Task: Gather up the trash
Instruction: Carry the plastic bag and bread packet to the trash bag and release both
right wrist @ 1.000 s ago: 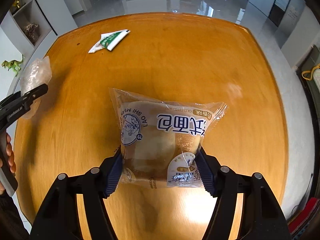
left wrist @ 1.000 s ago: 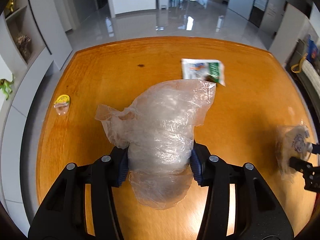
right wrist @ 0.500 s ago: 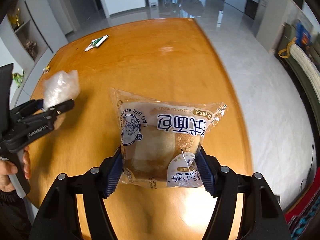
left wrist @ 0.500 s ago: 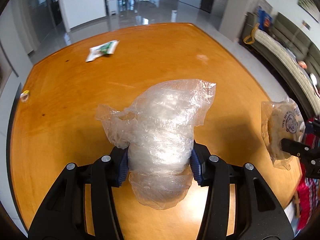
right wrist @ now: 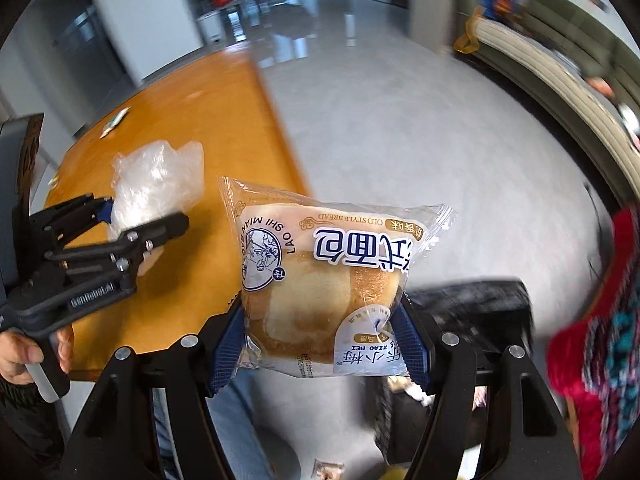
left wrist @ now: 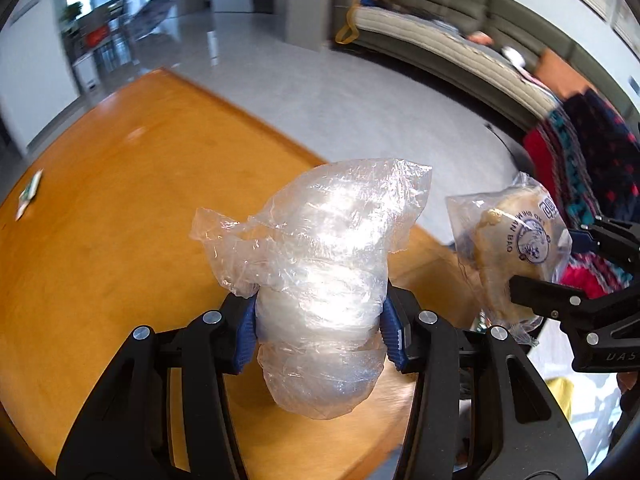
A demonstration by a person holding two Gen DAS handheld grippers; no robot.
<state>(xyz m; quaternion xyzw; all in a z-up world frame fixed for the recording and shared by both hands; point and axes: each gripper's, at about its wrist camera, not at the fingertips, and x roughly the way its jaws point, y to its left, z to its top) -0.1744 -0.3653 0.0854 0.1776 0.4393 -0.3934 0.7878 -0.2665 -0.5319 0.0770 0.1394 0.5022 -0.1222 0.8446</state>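
1. Presently, left hand-held gripper (left wrist: 320,330): blue pads pressed on both sides of a crumpled clear plastic bag (left wrist: 320,264), held above the edge of the orange wooden bench (left wrist: 120,208).
2. Crumpled clear plastic bag: judged very light, soft and slippery. It collapses under pressure, so the bunched middle where it is pinched is the best hold; the loose upper flaps would likely slide out.
3. Right hand-held gripper (right wrist: 320,344): jaws set fairly wide and closed on the lower end of a sealed clear bread packet with blue lettering (right wrist: 332,276), held off the bench, over the grey floor (right wrist: 400,140).
4. Bread packet: judged light and squashy, with slick film. A grip across the loaf, as now, looks safer than one on the seam.
5. Green-and-white wrapper (left wrist: 29,194): lying flat on the bench, well apart, not collected.
6. Dark container (right wrist: 472,312): blurred, below the packet; possibly a bin.
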